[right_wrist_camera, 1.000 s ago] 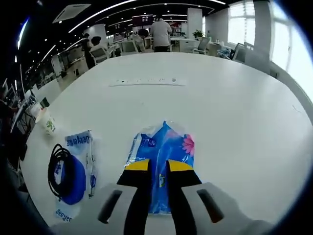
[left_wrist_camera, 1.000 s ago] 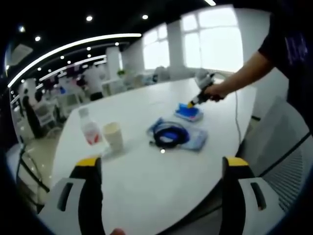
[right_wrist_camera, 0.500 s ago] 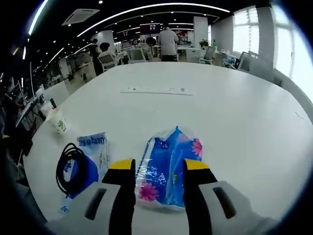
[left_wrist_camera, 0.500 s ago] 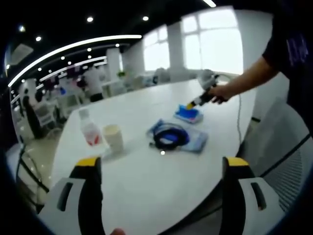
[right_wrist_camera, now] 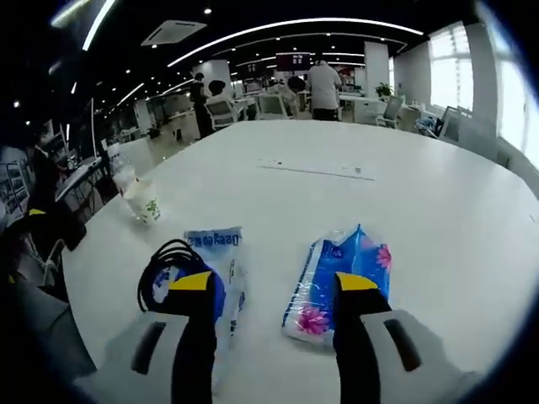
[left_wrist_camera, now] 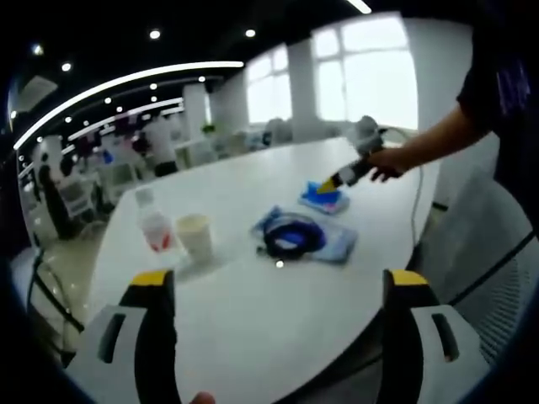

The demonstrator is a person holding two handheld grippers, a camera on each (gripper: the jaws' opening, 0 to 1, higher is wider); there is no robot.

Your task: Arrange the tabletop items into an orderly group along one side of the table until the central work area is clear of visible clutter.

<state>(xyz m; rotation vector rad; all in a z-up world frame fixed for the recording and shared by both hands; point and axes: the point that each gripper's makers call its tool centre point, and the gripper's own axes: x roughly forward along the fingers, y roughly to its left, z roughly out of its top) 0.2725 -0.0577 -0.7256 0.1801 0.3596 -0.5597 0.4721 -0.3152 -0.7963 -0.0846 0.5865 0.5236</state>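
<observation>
Tissue pack (right_wrist_camera: 335, 282): blue floral pack, flat on white table (right_wrist_camera: 438, 210), just ahead of the right jaw tip; in left gripper view (left_wrist_camera: 325, 199) it sits near the table's far edge.
Right gripper (right_wrist_camera: 274, 282): jaws apart, nothing between them, above the table between tissue pack and cable; in left gripper view (left_wrist_camera: 328, 185) its tip sits just over the pack, held by a hand (left_wrist_camera: 386, 160).
Black cable (right_wrist_camera: 168, 269): coiled on a blue-and-white bag (right_wrist_camera: 215, 252), left of the pack, apart from it.
Paper cup (right_wrist_camera: 147, 206): upright, well left, beside a plastic bottle (left_wrist_camera: 154, 220).
Left gripper (left_wrist_camera: 278, 286): jaws wide apart, empty, over the near table edge.
Power strip (right_wrist_camera: 316, 168): far across the table.
</observation>
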